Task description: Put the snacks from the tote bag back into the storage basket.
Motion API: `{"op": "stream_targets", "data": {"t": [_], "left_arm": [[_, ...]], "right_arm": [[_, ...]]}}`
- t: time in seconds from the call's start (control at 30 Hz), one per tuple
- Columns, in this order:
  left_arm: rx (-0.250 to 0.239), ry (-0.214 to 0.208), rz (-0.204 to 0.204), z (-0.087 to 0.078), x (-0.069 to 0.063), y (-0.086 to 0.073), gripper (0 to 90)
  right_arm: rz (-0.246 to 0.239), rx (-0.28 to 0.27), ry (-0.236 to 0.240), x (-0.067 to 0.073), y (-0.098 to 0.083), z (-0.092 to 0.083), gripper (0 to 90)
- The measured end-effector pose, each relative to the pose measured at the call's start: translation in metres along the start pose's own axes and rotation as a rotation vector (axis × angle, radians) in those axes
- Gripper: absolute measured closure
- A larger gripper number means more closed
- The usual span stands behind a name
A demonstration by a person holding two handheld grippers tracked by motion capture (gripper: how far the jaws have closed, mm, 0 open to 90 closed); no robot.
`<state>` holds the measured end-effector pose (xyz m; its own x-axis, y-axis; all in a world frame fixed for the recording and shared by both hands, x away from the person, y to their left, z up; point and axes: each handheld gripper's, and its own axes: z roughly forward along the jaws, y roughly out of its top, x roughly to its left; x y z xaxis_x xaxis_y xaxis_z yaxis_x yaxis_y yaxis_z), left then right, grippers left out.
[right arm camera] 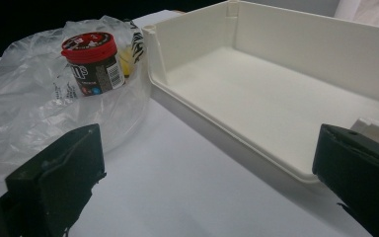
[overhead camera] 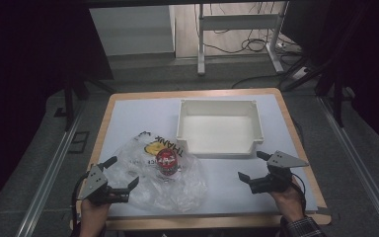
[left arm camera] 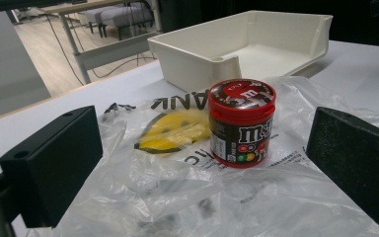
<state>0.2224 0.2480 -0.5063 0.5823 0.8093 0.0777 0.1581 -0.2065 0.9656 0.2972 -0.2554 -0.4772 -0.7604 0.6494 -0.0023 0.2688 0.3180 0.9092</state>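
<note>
- In the lower middle of the high view, a red-lidded candy jar (overhead camera: 168, 163) is standing upright on a crumpled clear plastic bag (overhead camera: 177, 190), which is lying flat on the white table top (overhead camera: 143, 116).
- In the left gripper view the jar (left arm camera: 241, 123) is sitting at the centre of the frame, between the two black jaws but well beyond them, with the bag (left arm camera: 187, 197) spreading under it toward the bottom edge.
- The bag is showing a yellow smiley print (left arm camera: 175, 131) and black lettering just left of the jar.
- In the right gripper view the jar (right arm camera: 93, 62) is appearing in the upper left, with the bag (right arm camera: 24, 113) bunching around its base.
- The left gripper (overhead camera: 120, 178) is hovering at the lower left of the high view, at the bag's left edge, its jaws standing wide apart and holding nothing.
- The right gripper (overhead camera: 252, 167) is resting at the lower right of the high view, apart from the bag, its jaws also spread wide and gripping nothing.
- A white open-fronted tray (overhead camera: 183, 121) is sitting just above and right of the jar in the high view, its near left corner beside the bag.
- In the right gripper view the tray (right arm camera: 296, 44) is stretching across the right half of the frame.
</note>
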Motion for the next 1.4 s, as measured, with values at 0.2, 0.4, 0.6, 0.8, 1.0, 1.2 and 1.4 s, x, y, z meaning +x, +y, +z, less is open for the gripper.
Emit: {"op": "stream_targets", "data": {"t": [0.2, 0.4, 0.6, 0.8, 1.0, 1.2, 1.4], "left_arm": [[-0.002, -0.003, -0.002, 0.0, 0.0, 0.0, 0.6], [0.0, -0.005, -0.003, 0.001, 0.0, 0.0, 0.7], [0.004, -0.006, -0.001, 0.001, 0.0, 0.0, 0.7], [0.004, -0.007, -0.003, 0.001, 0.0, 0.0, 0.7], [0.003, -0.001, -0.004, 0.001, 0.0, -0.001, 0.7], [0.003, 0.002, -0.003, 0.001, 0.0, -0.001, 0.8], [0.005, 0.003, -0.001, 0.001, 0.0, -0.001, 0.8]], "right_arm": [[-0.007, -0.002, 0.005, 0.003, 0.001, 0.001, 0.0], [-0.036, 0.005, 0.01, 0.006, 0.004, 0.004, 0.0], [-0.062, 0.011, 0.018, 0.009, 0.007, 0.008, 0.0], [-0.071, 0.012, 0.025, 0.011, 0.01, 0.012, 0.0], [-0.077, 0.023, 0.048, 0.014, 0.013, 0.018, 0.0], [-0.082, 0.034, 0.061, 0.015, 0.014, 0.021, 0.0], [-0.09, 0.04, 0.07, 0.016, 0.016, 0.026, 0.0]]}}
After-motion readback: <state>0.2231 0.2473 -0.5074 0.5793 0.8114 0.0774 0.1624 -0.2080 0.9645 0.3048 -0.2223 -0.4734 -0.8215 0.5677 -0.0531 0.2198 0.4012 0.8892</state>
